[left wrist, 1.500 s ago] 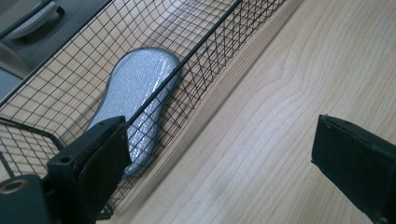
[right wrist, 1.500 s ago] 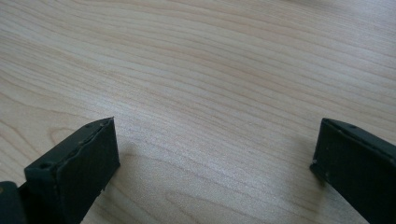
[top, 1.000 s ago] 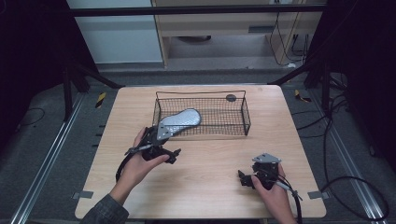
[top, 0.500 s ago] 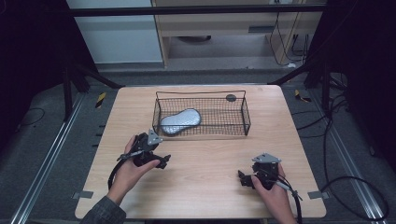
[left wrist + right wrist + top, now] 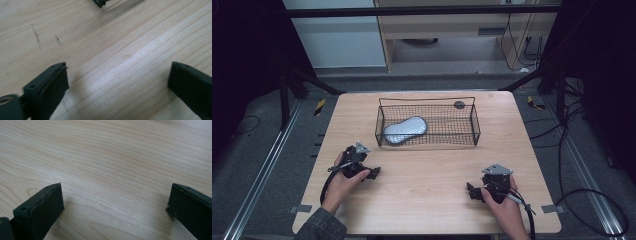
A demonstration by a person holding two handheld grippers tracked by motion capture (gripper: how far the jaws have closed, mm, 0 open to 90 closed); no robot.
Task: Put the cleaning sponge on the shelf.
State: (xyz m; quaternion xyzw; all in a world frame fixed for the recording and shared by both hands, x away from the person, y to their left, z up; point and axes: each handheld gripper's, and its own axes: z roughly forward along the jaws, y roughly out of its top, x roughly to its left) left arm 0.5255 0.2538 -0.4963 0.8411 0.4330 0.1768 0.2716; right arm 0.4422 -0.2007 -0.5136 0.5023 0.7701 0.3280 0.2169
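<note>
A pale wooden table (image 5: 432, 200) stands on grey floor (image 5: 257, 165), black cables (image 5: 592, 200) trailing at right

Left claw (image 5: 373, 172) now empty, back near the table edge; grey pad (image 5: 405, 130) inside the basket (image 5: 475, 125).

Wooden table (image 5: 427, 180), yellow-black floor tape (image 5: 319, 106)

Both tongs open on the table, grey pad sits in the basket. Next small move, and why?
Probably none beyond resting: the grey pad lies flat inside the wire basket, at its left end. The left tongs and right tongs are open over bare table, holding nothing. If anything, I'd ease both hands towards the near edge.
</note>
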